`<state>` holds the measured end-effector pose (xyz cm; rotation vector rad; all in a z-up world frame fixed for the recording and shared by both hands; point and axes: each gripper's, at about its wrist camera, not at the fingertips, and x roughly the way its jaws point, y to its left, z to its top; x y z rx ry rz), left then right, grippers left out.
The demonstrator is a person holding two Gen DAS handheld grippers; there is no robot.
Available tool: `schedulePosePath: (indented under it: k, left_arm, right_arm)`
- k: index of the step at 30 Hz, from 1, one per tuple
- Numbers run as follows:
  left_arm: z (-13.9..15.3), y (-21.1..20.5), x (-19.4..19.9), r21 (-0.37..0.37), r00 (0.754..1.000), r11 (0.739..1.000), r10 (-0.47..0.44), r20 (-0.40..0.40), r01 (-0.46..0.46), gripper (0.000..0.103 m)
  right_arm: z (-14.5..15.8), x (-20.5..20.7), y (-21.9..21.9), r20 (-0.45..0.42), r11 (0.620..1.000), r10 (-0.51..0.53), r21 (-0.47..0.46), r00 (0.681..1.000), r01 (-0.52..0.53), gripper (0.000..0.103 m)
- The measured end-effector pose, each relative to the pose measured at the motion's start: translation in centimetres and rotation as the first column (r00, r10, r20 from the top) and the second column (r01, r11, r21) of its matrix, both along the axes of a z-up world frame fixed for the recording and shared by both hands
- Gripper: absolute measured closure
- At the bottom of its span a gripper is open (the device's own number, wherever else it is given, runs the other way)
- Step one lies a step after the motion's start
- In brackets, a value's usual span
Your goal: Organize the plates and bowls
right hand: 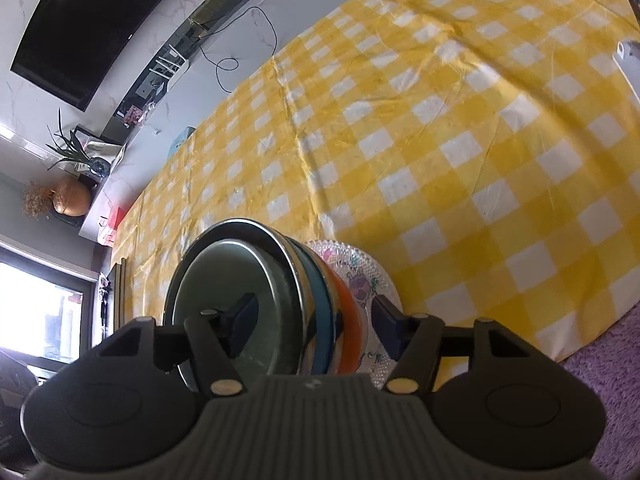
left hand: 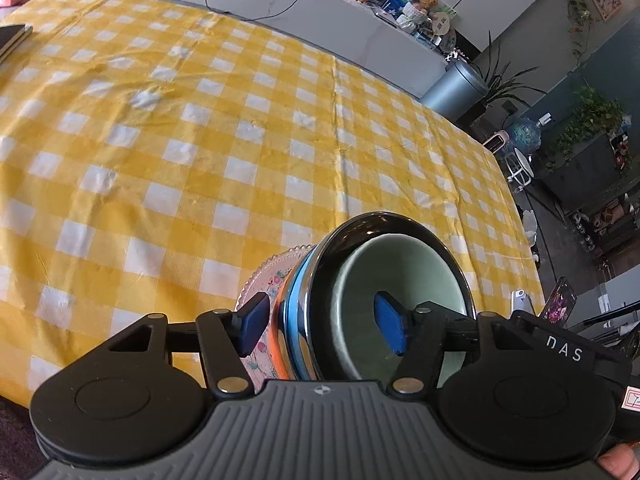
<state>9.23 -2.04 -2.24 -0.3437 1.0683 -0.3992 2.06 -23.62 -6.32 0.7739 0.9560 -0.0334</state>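
A stack of dishes stands on the yellow checked tablecloth (left hand: 200, 140) near the table's front edge. A clear glass plate (left hand: 276, 272) with a flower print lies at the bottom. On it rest an orange bowl (left hand: 278, 344), a blue bowl (left hand: 294, 320) and a steel bowl (left hand: 360, 224), with a pale green bowl (left hand: 400, 268) nested inside. My left gripper (left hand: 320, 326) is open and straddles the stack's rim, one pad inside the green bowl and one outside by the glass plate (right hand: 360, 268). From the opposite side my right gripper (right hand: 314, 324) straddles the stack's rim, open, with small gaps at both pads.
A phone (left hand: 560, 300) and a small white device (left hand: 520, 300) lie at the table's right end. A dark notebook (left hand: 12, 36) sits at the far left. A purple rug (right hand: 600, 380) shows below the table edge. A white object (right hand: 630, 64) lies at the right.
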Motion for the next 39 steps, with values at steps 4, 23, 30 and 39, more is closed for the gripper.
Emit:
schedulePosePath:
  k: [4,23,30,39]
  left_arm:
    - [1.9,0.1,-1.2,0.038,0.995,0.999,-0.017,0.093,0.014,0.03]
    - [8.0,1.7,-12.3,0.299,0.805,0.954,-0.16,0.572,-0.022,0.028]
    - [7.7,1.8,-16.3,0.339,0.744,0.939,-0.188,0.641,-0.056,0.02]
    - [5.5,1.3,-18.6,0.437,0.752,0.898,-0.253,0.609,-0.052,0.018]
  right_arm:
    - [1.4,-0.5,0.6,0.043,0.998,0.012,-0.068,0.999,-0.009,0.038]
    - [8.4,-9.2,6.0,0.406,0.911,0.214,-0.412,0.889,-0.031,0.021]
    - [7.6,-13.3,7.1,0.463,0.854,0.285,-0.52,0.839,-0.003,0.017]
    - [5.4,-16.6,9.1,0.41,0.799,0.364,-0.6,0.837,-0.053,0.012]
